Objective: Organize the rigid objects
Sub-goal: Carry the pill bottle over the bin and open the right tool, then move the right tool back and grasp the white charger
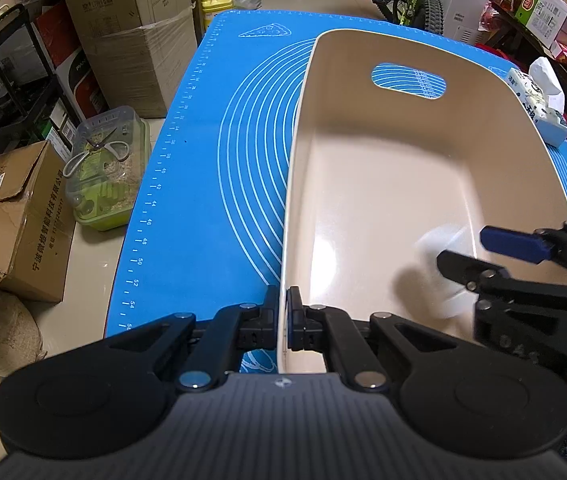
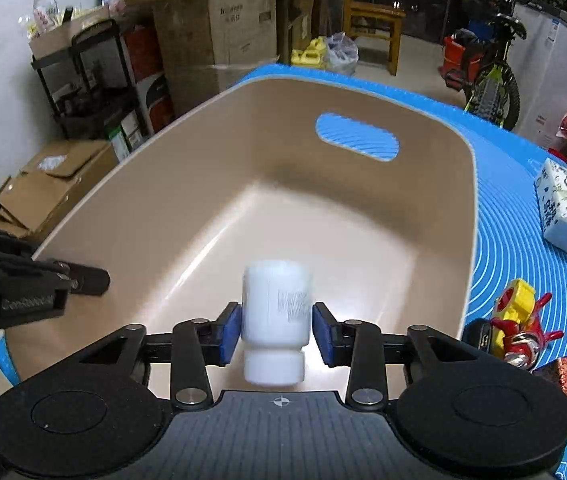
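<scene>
Your right gripper (image 2: 276, 332) stands open with the blurred white bottle (image 2: 275, 320) loose between its pads over the beige bin (image 2: 363, 216), while your left gripper (image 1: 283, 320) clamps the bin's rim on the blue mat (image 1: 203, 200).

1. My left wrist view sits close at the beige bin's (image 1: 383, 184) left rim, facing steeply down along it.
2. My right wrist view looks down into it from the near end.
3. Both share the bin interior and blue mat (image 1: 211, 160).
</scene>
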The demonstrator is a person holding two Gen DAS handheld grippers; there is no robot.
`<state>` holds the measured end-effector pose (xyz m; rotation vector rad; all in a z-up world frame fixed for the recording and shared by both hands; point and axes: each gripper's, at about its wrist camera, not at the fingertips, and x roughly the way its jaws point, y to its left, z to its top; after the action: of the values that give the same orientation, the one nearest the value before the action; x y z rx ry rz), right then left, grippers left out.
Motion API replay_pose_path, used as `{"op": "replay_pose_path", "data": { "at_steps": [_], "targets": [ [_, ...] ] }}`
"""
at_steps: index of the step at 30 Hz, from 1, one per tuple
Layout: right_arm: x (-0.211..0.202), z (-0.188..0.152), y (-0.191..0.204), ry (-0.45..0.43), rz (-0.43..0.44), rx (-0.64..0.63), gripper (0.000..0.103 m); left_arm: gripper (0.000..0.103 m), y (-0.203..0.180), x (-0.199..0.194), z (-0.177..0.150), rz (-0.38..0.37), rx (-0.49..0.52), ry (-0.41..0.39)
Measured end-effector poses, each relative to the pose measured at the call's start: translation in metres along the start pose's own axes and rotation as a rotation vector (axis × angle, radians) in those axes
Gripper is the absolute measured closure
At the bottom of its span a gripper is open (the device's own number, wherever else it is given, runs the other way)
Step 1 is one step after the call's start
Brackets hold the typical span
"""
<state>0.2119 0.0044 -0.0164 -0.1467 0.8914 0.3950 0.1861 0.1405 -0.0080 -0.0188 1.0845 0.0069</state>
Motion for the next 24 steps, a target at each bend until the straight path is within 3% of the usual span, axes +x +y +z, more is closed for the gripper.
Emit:
{"op": "replay_pose_path", "data": {
  "at_steps": [2, 6, 10, 15, 18, 24],
  "targets": [
    [-0.008, 0.001, -0.004, -0.022, 0.005, 0.02, 0.051, 0.097, 0.001, 0.0, 0.001, 0.001, 0.0, 0.0],
    [-0.032, 0.002, -0.014, -0.091, 0.013, 0.06, 0.031, 0.097, 0.001, 0.0, 0.0, 0.001, 0.0, 0.0],
    [-0.058, 0.001, -0.034, -0.143, -0.007, 0.101, 0.026, 0.097, 0.001, 0.0, 0.0, 0.002, 0.001, -0.001],
    [-0.084, -0.007, -0.069, -0.188, -0.058, 0.163, 0.011, 0.097, 0.001, 0.0, 0.001, 0.003, 0.001, 0.0],
    [-0.091, -0.016, -0.093, -0.191, -0.104, 0.188, 0.005, 0.097, 0.0, 0.0, 0.001, 0.005, 0.004, -0.001],
    [-0.088, -0.044, -0.137, -0.115, -0.204, 0.21, 0.003, 0.097, 0.002, -0.001, 0.001, 0.007, 0.006, -0.008]
  ]
}}
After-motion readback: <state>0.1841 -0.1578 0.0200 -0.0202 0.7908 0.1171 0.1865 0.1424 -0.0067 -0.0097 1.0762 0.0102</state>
